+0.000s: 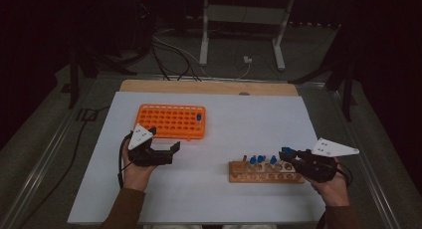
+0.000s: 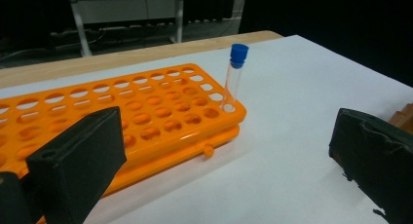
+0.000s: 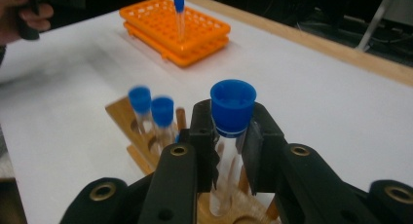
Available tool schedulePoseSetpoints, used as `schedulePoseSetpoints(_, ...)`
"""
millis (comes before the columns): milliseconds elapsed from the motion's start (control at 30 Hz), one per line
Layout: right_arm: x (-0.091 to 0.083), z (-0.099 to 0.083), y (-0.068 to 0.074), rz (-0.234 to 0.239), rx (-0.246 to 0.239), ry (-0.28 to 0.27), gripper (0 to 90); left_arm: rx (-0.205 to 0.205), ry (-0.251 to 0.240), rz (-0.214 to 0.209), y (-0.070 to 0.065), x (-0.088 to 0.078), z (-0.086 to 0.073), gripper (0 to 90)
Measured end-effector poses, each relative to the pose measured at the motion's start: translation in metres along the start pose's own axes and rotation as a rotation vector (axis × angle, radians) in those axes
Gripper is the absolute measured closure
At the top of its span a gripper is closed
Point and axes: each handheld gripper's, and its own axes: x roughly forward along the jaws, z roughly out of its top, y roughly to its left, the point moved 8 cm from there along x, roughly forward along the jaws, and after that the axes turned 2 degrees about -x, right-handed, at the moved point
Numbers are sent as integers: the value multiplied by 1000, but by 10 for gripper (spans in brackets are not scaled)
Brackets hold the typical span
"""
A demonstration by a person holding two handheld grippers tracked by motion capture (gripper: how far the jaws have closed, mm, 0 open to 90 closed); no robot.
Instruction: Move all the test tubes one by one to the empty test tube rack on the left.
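The right gripper [image 3: 229, 151] clamps a blue-capped tube [image 3: 232, 121] above the wooden rack [image 1: 266, 172]. The left gripper [image 1: 166, 152] hangs wide open, empty, beside the orange rack [image 1: 171, 121].

Your plastic rack [image 1: 171, 121] lies on the sheet [image 1: 239, 114] to the left and farther back, one tube [image 1: 198, 118] standing in its right end. The wooden rack [image 1: 263, 172] lies nearer you on the right, holding capped tubes [image 1: 260, 160].
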Motion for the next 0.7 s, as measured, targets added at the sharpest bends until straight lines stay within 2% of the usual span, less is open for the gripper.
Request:
schedulePoseSetpoints(133, -6, 14, -1, 7, 2, -18, 766, 6, -15, -29, -6, 3, 3, 7)
schedulePoseSetpoints(333, -10, 35, -6, -17, -11, -45, 766, 16, -31, -78, -17, 8, 7, 20)
schedulePoseSetpoints(367, -8, 38, -7, -21, -13, -47, 766, 20, -33, -83, -19, 9, 8, 41)
schedulePoseSetpoints(533, 6, 48, -9, -29, -4, -52, 766, 30, -38, -109, -31, 15, 15, 40)
schedulePoseSetpoints(700, 22, 59, -4, -24, 3, -72, 765, 46, -37, -133, -44, 22, 23, 45)
